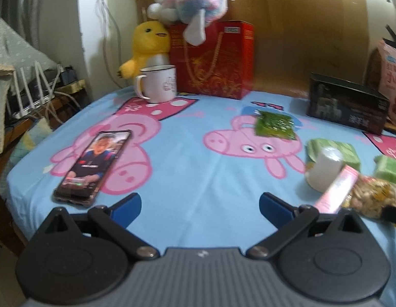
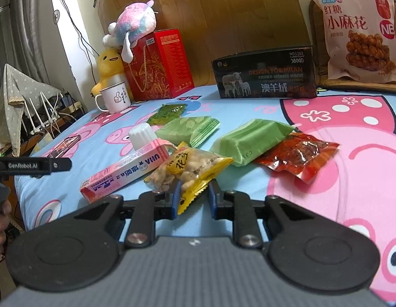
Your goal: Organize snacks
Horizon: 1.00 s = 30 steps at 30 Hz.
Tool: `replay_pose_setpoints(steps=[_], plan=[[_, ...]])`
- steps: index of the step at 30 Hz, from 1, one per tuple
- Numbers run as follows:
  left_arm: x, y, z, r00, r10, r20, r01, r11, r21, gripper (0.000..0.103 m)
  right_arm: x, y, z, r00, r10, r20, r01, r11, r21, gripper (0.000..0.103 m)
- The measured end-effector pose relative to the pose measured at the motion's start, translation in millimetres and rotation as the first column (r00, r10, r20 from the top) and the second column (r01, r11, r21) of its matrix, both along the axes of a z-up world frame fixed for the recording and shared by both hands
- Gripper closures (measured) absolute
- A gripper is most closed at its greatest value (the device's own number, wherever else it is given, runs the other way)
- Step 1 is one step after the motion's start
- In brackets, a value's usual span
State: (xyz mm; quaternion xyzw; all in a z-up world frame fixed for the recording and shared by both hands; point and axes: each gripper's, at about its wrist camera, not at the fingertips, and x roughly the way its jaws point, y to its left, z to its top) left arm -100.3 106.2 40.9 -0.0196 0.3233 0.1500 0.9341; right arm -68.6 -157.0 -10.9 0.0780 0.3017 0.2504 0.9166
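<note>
My right gripper (image 2: 193, 199) is shut on the near corner of a yellow peanut packet (image 2: 190, 165), which lies on the blue cartoon sheet (image 2: 339, 179). Leaning beside the packet is a pink box (image 2: 126, 168), with a white bottle (image 2: 141, 134) behind it. Further back lie two light green packets (image 2: 190, 129) (image 2: 251, 140), a dark green packet (image 2: 169, 112) and a red packet (image 2: 298, 156). My left gripper (image 1: 200, 208) hangs wide open over bare sheet with nothing between its fingers. From there the peanut packet (image 1: 372, 197) shows at the right.
A phone (image 1: 93, 163) lies at the left near the sheet's edge. At the back stand a white mug (image 1: 159, 83), a red gift box (image 1: 213, 58) with plush toys, a black box (image 2: 264, 76) and a large snack bag (image 2: 359, 30).
</note>
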Motion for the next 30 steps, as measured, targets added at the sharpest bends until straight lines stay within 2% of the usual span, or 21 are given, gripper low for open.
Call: replay_pose_setpoints(steps=[12,16,21,27,30], plan=[[-1,15,3,0.999,0.041,0.010,-0.041,0.999,0.004,0.001,-4,-3,2,0.999,-0.028,0.030,0.028,1.000,-0.002,0.082],[-1,15,3,0.999,0.040,0.011,-0.040,0.999,0.006,0.001,-6,-15,3,0.998,-0.068,0.013,0.068,0.997,0.028,0.082],[0,16,3,0.999,0.038,0.011,-0.038,0.999,0.005,0.001,-19,-32,6,0.996,-0.085,0.001,0.084,0.996,0.020,0.082],[1,13,5,0.999,0.031,0.009,-0.031,0.999,0.014,0.001,-39,-52,7,0.999,-0.039,-0.023,0.040,0.999,0.029,0.082],[-2,11,12,0.999,0.002,0.036,-0.002,1.000,-0.017,0.001,-47,-59,8,0.999,0.011,-0.030,-0.010,0.999,0.039,0.080]])
